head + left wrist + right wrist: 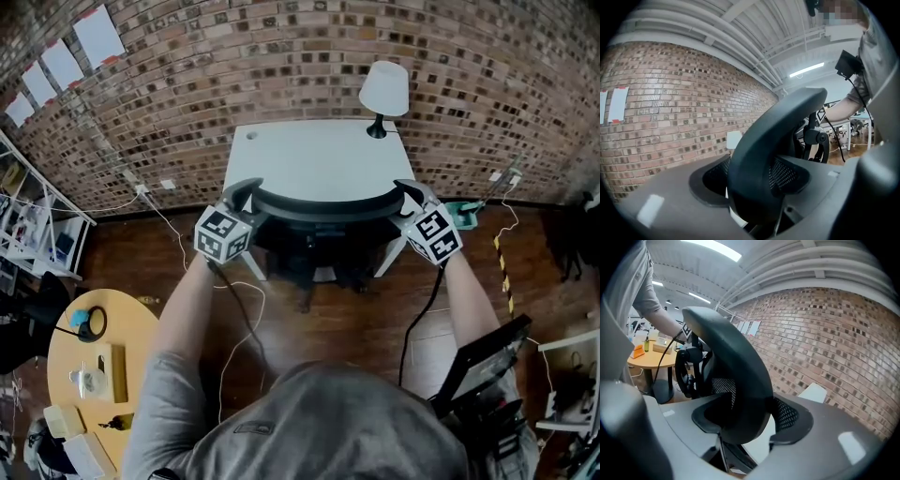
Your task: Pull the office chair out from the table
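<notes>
The person wears a grey short-sleeved shirt (309,422). The left claw (246,190) and right claw (410,190) are grey, each with a white cube (223,233) of black square markers and a black cable (246,319).

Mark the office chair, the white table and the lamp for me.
office chair (323,210): head view, top rim of the backrest.
white table (309,155): head view, bare middle of the tabletop.
lamp (384,87): head view, white shade.
</notes>
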Tool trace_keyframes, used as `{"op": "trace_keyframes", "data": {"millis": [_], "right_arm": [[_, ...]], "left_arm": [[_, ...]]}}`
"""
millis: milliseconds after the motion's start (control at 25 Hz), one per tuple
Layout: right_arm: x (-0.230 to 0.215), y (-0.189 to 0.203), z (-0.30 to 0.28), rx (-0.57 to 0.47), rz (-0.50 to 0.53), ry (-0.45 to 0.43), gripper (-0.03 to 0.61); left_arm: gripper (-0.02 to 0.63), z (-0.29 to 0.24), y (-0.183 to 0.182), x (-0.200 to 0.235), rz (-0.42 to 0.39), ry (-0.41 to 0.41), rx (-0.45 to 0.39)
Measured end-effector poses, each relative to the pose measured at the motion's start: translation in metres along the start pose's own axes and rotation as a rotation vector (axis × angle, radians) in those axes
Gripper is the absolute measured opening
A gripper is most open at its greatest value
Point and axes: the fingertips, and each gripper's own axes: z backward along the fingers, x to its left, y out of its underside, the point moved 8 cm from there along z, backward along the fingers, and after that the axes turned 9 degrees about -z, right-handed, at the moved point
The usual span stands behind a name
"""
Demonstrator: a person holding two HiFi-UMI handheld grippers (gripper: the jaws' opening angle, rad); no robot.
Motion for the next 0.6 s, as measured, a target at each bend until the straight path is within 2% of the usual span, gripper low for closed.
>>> {"op": "trace_keyframes", "data": {"millis": [360,600], "right_arm": [[0.007,0.002,0.01,0.027,-0.038,0.051,0.27],[0.021,0.004,0.026,0.02,-0.054,0.049,0.27]], "left_arm": [[0.268,0.008,-0.004,-0.013,0.007,-0.01,0.014],[0.268,0.021,-0.006,-0.027,0.009,0.0,0.003]]}}
